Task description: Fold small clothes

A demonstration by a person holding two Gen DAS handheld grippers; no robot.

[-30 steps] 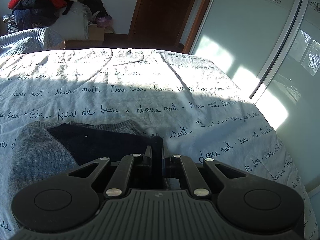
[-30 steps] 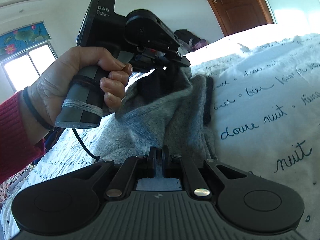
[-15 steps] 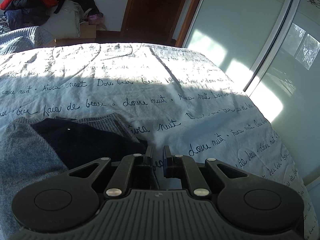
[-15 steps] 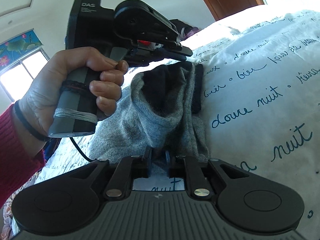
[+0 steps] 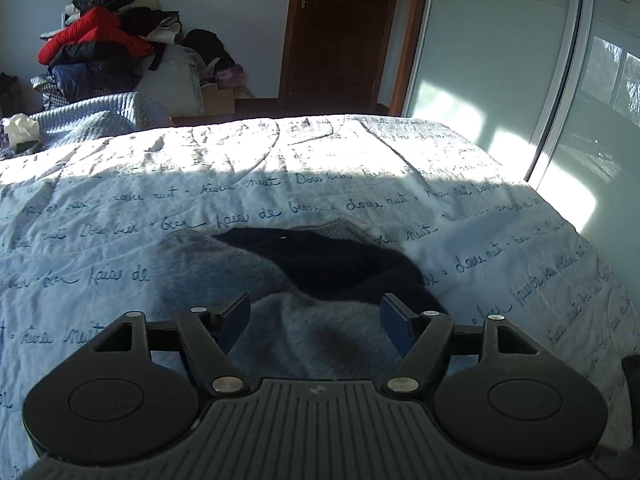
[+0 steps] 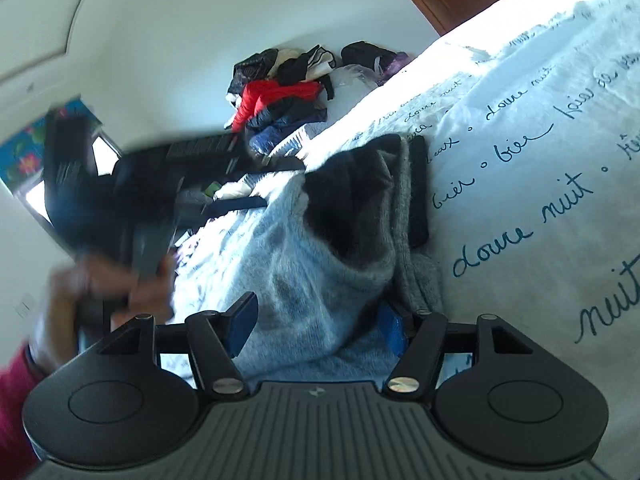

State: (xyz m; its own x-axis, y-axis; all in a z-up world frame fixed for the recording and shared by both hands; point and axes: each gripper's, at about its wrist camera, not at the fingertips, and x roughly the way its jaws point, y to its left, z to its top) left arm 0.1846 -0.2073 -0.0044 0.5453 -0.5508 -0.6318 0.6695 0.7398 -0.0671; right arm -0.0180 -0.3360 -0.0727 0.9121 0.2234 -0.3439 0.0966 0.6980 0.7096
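**Both grippers let go of the grey and black garment on the bed**

Left wrist view: the left gripper (image 5: 315,314) has its jaws spread wide; they have just been opening, and nothing is pinched between the blue pads (image 5: 236,316). The garment (image 5: 280,276), a grey knit with a black part on its far right side, lies flat on the bedspread (image 5: 460,216) printed with handwriting, just beyond and partly under the open jaws. Far left, a pile of clothes (image 5: 104,48) stands against the wall; a brown door (image 5: 340,28) is beyond the bed.

Right wrist view: the right gripper (image 6: 316,326) also stands wide, having just been opening. The garment's grey fabric (image 6: 316,280) lies between the fingers, bunched up, but the pads do not press it. At left, blurred, a hand (image 6: 80,292) with a red sleeve (image 6: 12,400) holds the other gripper's handle.
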